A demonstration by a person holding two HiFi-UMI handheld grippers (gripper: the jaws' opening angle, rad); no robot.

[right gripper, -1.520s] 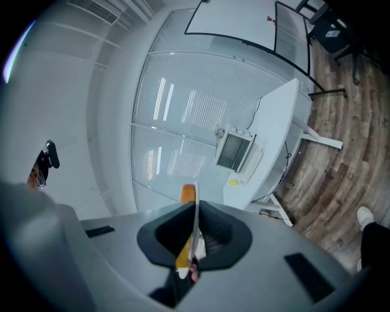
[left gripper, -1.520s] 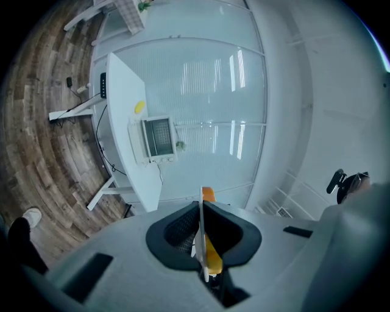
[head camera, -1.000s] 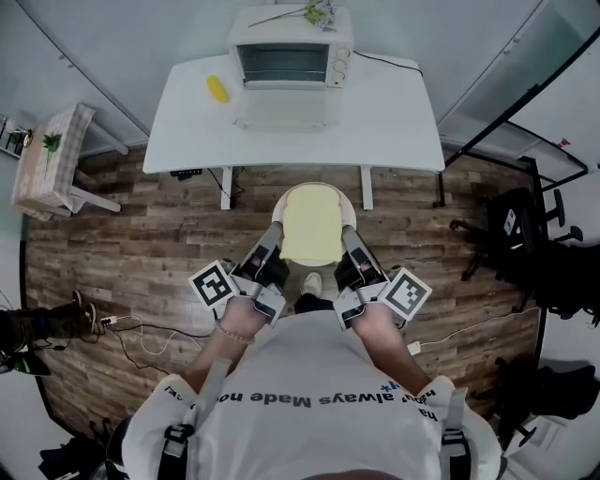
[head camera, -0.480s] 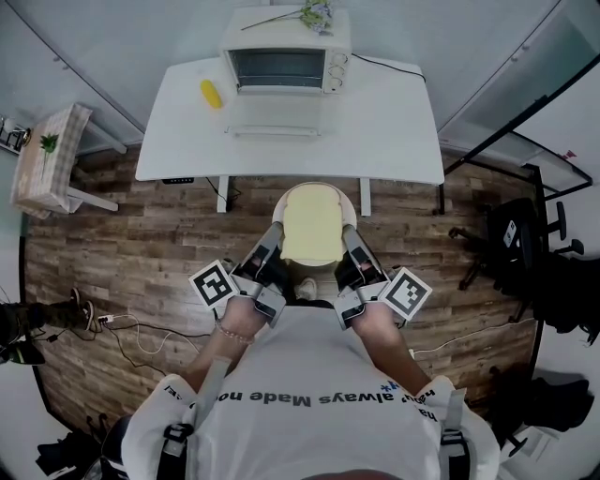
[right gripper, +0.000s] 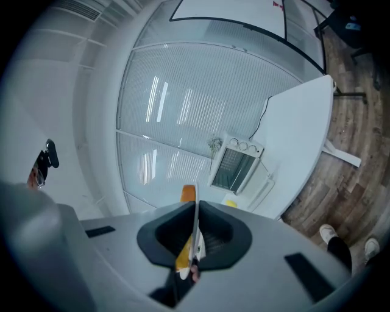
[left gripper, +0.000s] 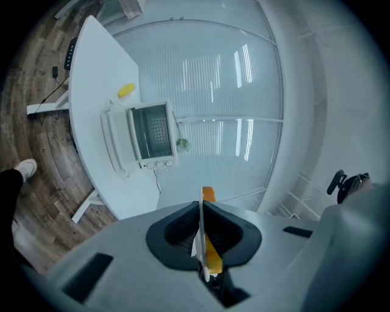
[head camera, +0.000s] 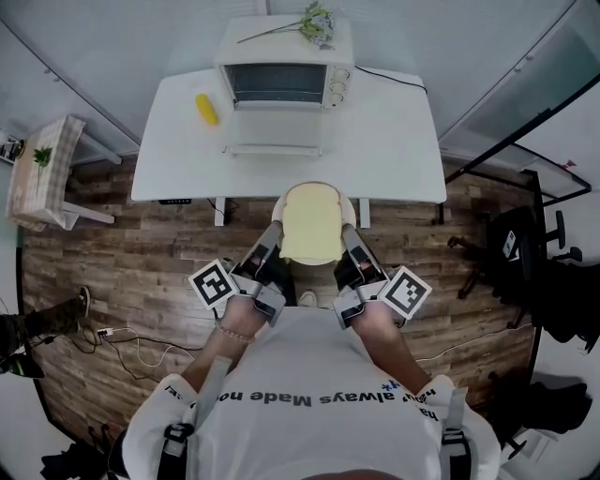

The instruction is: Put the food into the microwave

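So both tools are clamped on the same thing here. The left tool [head camera: 270, 234] is pinched shut on the left rim of a white plate [head camera: 349, 202], and the right tool [head camera: 348, 236] is pinched shut on the right rim. In each gripper view the thin white edge of the plate runs straight up between the jaws, which are closed on it with no gap to either side.

On the plate sits a slice of bread [head camera: 311, 225], lying flat and covering most of it, so only a sliver of white rim shows around it. The bread is right between the two tools, with each tool's tip just beside its lower corners. An orange-brown bit also shows beside the plate edge in both gripper views. It looks like the crust, but I can't say for sure.

The plate is held up in the air in front of the person, over the wooden floor [head camera: 141, 253]. In the head view its far edge just overlaps the front edge of the white desk [head camera: 394, 141].

The microwave [head camera: 284, 66] sits at the back of the desk, well apart from the plate. Its door [head camera: 274, 131] is folded down open toward the person. A small yellow thing [head camera: 206, 109] lies on the desk just left of the microwave, and some flowers [head camera: 317, 19] lie on top of it.
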